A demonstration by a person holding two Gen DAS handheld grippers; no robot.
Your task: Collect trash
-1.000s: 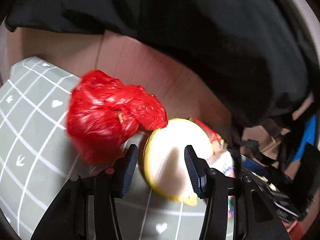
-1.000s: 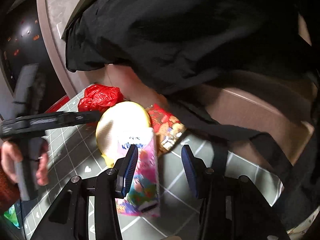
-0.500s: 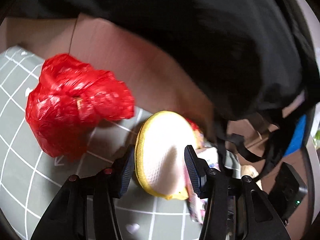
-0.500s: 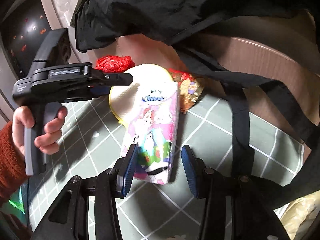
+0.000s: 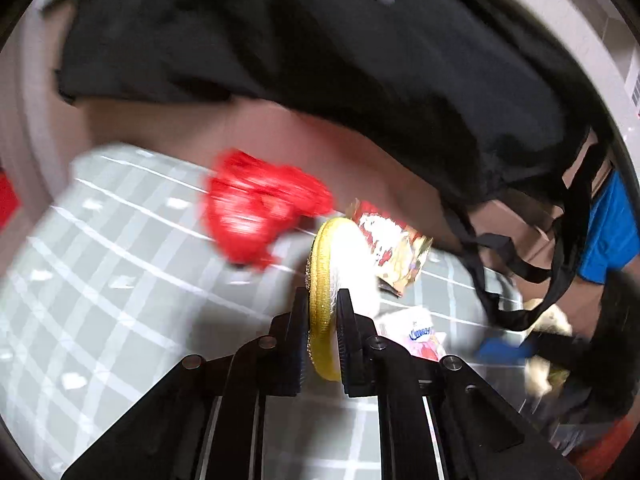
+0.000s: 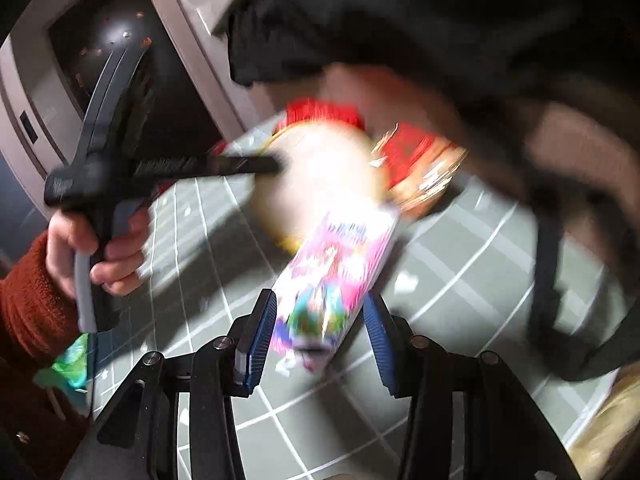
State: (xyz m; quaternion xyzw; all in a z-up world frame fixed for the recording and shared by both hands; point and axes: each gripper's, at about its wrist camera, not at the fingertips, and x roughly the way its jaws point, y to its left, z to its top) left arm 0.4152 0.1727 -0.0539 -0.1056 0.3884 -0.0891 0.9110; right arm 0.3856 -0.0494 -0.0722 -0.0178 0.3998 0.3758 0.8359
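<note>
My left gripper [image 5: 323, 312] is shut on the rim of a yellow-edged white round pad [image 5: 338, 264], seen edge-on; it also shows in the right wrist view [image 6: 320, 176]. A crumpled red plastic bag [image 5: 256, 208] lies behind it on the grey grid mat [image 5: 120, 280]. A red snack wrapper [image 5: 390, 248] lies to its right. My right gripper [image 6: 320, 336] is open, its jaws either side of a pink cartoon-printed packet [image 6: 336, 272] on the mat. The left gripper [image 6: 224, 166] shows in the right wrist view, held by a hand.
A black cloth bag [image 5: 360, 64] drapes over a brown cardboard box [image 5: 280, 136] behind the trash; its straps [image 5: 520, 264] hang at the right. A blue object [image 5: 612, 232] is at the far right. A dark appliance door [image 6: 100, 60] stands at the left.
My left gripper has closed on the yellow-edged pad and turned it edge-on. My right gripper has moved closer, so the pink packet now lies between its open jaws.
</note>
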